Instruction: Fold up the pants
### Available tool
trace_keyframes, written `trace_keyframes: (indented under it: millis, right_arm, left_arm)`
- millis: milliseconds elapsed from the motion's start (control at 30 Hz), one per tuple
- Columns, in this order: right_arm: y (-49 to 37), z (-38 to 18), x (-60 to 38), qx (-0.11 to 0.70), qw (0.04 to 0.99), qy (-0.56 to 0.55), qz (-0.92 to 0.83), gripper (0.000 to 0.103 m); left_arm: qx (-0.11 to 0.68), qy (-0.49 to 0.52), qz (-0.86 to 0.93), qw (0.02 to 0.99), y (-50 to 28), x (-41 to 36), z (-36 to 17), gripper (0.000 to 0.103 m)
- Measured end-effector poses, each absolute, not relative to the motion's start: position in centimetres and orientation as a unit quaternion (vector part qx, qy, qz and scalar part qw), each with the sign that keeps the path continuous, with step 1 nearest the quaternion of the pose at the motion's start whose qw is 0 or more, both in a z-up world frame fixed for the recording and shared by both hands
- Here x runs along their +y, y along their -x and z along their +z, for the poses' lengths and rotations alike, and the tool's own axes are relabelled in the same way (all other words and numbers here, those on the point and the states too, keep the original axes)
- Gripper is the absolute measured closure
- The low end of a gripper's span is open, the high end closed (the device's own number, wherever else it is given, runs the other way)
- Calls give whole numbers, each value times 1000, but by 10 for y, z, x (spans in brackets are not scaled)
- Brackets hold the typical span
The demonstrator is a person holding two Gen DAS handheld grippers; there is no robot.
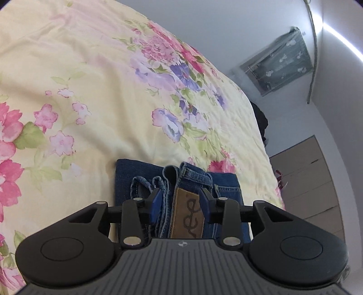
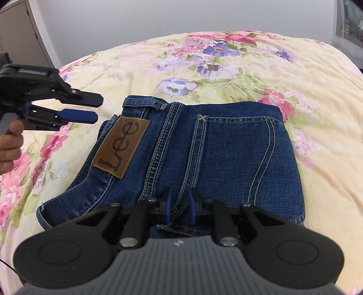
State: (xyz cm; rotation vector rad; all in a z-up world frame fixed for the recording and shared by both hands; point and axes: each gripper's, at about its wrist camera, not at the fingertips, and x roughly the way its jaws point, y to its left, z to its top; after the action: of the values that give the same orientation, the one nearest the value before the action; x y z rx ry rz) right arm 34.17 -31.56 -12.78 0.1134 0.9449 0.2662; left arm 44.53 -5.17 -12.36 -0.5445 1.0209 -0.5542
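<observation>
On the far left of my right wrist view, a hand [image 2: 9,145] held the left gripper [image 2: 97,108] in the air, jaws partly apart with nothing between them, tips just short of the waistband corner and clear of the cloth. From the left wrist view that same gripper [image 1: 181,195] looked down over the waistband, the brown patch [image 1: 187,215] showing in the gap, and neither finger pressed on it.

Moving right, the jeans [image 2: 204,154] lay folded into a compact block on the bed [image 2: 317,95], back side up, patch [image 2: 121,148] at the left, back pocket [image 2: 240,156] to the right. The flowered sheet spread all round them.

Low in the middle, my right gripper [image 2: 180,210] sat narrow over the near edge of the jeans. A bit of denim seam showed between its blue fingers [image 2: 169,208], but I couldn't tell if they were pinching it or just resting there.

Beyond the bed stood a plain wall [image 2: 158,18].
</observation>
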Motion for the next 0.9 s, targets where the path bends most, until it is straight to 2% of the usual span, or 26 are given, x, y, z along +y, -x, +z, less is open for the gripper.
trace_keyframes:
  millis: [167,400,700,767,833,900]
  right_arm:
    - [-343,-122,-321,457,876,-79,129,90]
    - [-351,-103,-338,420,891,-114,129,90]
    - [-361,-127,-352,434,882,-135,126,92]
    - [-360,-129,-353,431,882,-138,129,92]
    - [-359,-129,-352,429,884,-132,132,92]
    - [-360,-130,-351,429,884,-128,133,92]
  left_arm:
    - [467,227,-264,813,-454,-73,-121,61]
    - [472,221,-260,813,-479,-87,-131,59]
    - [499,243,-288,780,-482,-85,-141,64]
    - [507,241,-286,777,-485,-86,-146,62]
    - [513,253,-276,772,-489,-88,-157,56]
    - [508,259,-270,776,-489,-93,-164,56]
